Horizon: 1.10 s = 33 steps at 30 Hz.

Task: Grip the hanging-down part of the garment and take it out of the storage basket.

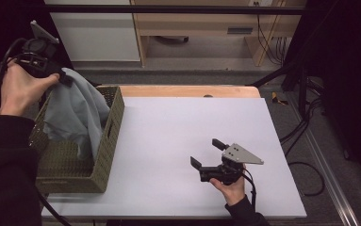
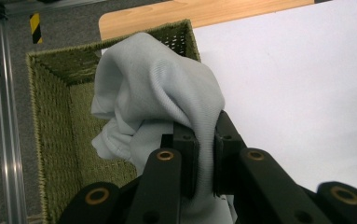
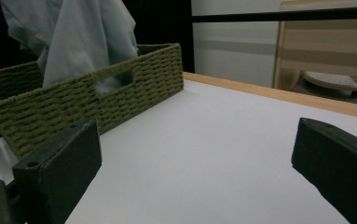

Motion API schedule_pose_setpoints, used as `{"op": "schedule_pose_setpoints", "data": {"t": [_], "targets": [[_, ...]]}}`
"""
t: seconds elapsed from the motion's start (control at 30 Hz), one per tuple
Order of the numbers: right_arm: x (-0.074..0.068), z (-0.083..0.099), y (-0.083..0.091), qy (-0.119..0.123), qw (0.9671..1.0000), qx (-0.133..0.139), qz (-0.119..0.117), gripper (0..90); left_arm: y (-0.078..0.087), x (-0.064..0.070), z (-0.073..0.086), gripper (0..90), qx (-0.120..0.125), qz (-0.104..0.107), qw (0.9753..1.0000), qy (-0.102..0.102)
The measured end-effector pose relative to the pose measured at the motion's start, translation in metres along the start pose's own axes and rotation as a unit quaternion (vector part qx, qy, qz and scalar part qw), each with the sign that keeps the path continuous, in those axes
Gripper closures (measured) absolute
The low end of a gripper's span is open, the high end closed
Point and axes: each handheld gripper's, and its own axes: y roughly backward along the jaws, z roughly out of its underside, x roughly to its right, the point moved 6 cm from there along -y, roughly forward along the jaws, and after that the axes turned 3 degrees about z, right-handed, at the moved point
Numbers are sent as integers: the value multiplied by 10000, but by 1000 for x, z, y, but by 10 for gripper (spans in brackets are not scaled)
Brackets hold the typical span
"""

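Observation:
A pale grey-blue cloth (image 1: 77, 110) hangs over the green woven basket (image 1: 107, 155) at the table's left, its lower end inside the basket. My left gripper (image 1: 66, 79) holds it raised above the basket's far left corner, jaws shut on a fold of the cloth (image 2: 167, 93); its fingers (image 2: 185, 154) pinch the fabric. My right gripper (image 1: 206, 153) rests low on the white table near the front right, jaws wide open with nothing between them, pointing left toward the basket (image 3: 87, 102). The cloth (image 3: 78, 32) also hangs above the basket in the right gripper view.
The white table top (image 1: 178, 132) spreads between basket and right gripper. A wooden strip (image 1: 187, 91) runs along the far edge. Cables (image 1: 305, 127) lie on the floor to the right, and a metal rail (image 2: 6, 130) runs left of the basket.

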Motion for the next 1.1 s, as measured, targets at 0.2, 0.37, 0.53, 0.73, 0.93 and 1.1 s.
{"op": "schedule_pose_setpoints", "data": {"t": [0.2,0.37,0.53,0.73,0.93,1.1], "targets": [[-21,-12,-24,-15,9996,30,-283,22,14,5,-6,823,74,-39,10000,-50],[-40,-22,-47,-72,9986,32,-528,25,20,10,-10,823,103,-63,9999,-86],[-57,-33,-70,-111,9973,69,-720,37,23,12,-13,823,117,-42,9999,-118],[-76,-46,-97,-2,9960,23,-897,44,22,13,-14,823,83,-37,9999,-129],[-97,-55,-122,43,9934,4,-1145,45,23,13,-14,823,81,-23,9999,-132],[-110,-57,-139,-50,9911,-6,-1331,50,26,14,-14,823,81,-54,9999,-142]]}}
